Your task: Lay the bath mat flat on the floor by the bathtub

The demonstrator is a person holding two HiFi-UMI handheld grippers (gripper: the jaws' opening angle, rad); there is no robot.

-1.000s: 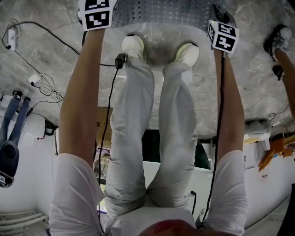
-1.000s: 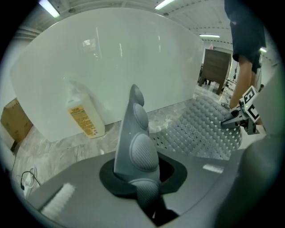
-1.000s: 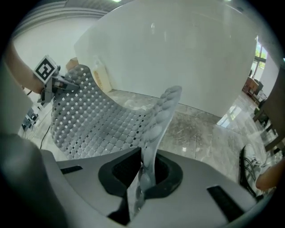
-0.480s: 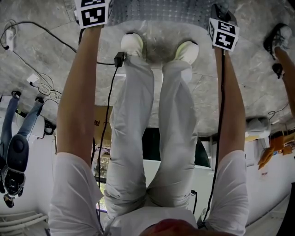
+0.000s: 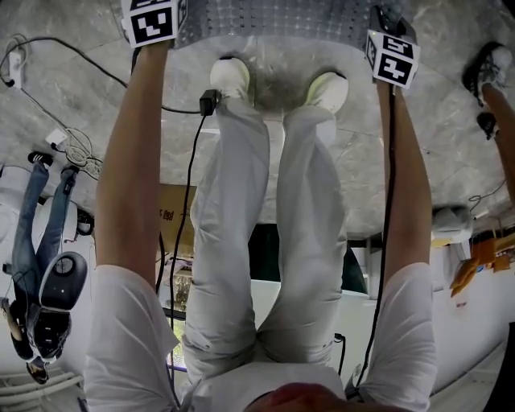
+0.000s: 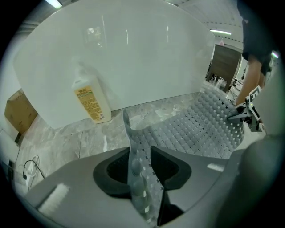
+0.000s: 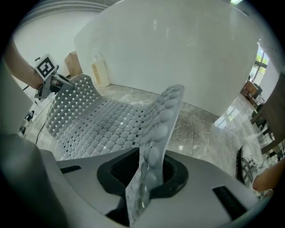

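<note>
The grey perforated bath mat point(image 5: 265, 16) lies spread on the marble floor past my feet, in front of the white bathtub point(image 6: 133, 58). My left gripper point(image 5: 153, 22) is at the mat's left near corner. In the left gripper view that corner point(image 6: 138, 151) stands upright between the jaws point(image 6: 141, 167), which are opening, with dark gaps beside it. My right gripper point(image 5: 390, 56) is at the right near corner. Its jaws point(image 7: 149, 171) are opening too, the bumpy corner point(image 7: 160, 120) curling up between them.
A yellow-labelled bottle point(image 6: 91, 100) stands on the floor against the tub. A cardboard box point(image 6: 18, 113) sits further left. Cables and a plug point(image 5: 72, 145) trail over the floor at left. My feet point(image 5: 232, 78) are just short of the mat's near edge. Another person's shoe point(image 5: 483, 72) is at right.
My left gripper has shifted slightly left and away. The right one has barely moved. A standing person in jeans has come further into the left edge of the head view.
</note>
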